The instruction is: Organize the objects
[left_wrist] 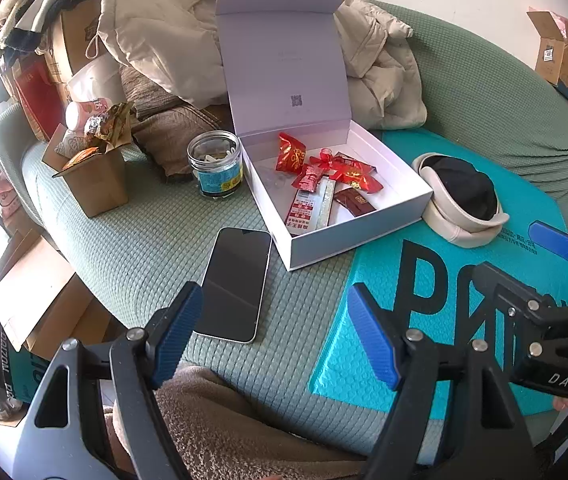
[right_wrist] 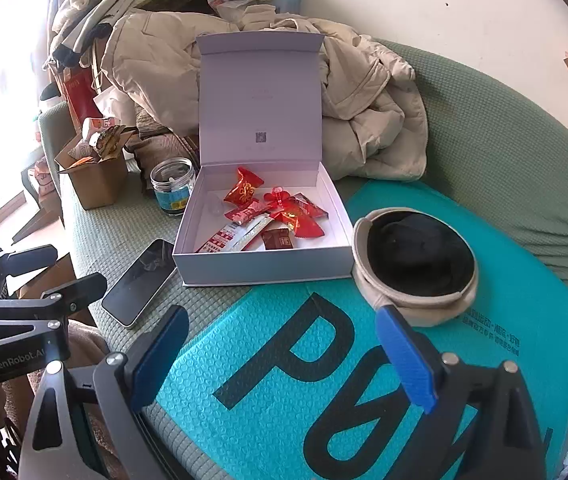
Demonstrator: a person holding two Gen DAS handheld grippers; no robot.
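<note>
Grippers come first, nearest the cameras: the left gripper [left_wrist: 274,336] hangs with its blue pads apart and nothing between them, low over the green quilted sofa cover [left_wrist: 132,240], and the right gripper [right_wrist: 284,360] likewise stands wide and empty above the teal padded mailer [right_wrist: 276,392]. Just ahead of the left pads lies a phone [left_wrist: 236,284], face up and flat on the cover, its far corner close to the white box [left_wrist: 348,240]. A flat, slick slab on soft fabric is likely the hardest pick here; pads closing on its edges could skid off or push it toward the sofa's front edge. Beside the box, on the mailer, sits a beige cap [right_wrist: 416,268] with a black lining, soft enough to fold and slip out of a pinch. The box stands with its lid [right_wrist: 260,96] upright and holds red snack packets [right_wrist: 280,212] in a loose heap; a careless reach over the wall could knock the lid shut or drag packets out. Left of it a glass jar [left_wrist: 215,164] stands upright without a lid, so a nudge would probably tip it and spill. Farther left is a brown paper box [left_wrist: 96,184] stuffed with wrappers, and behind everything a pile of pale coats [left_wrist: 156,44].
</note>
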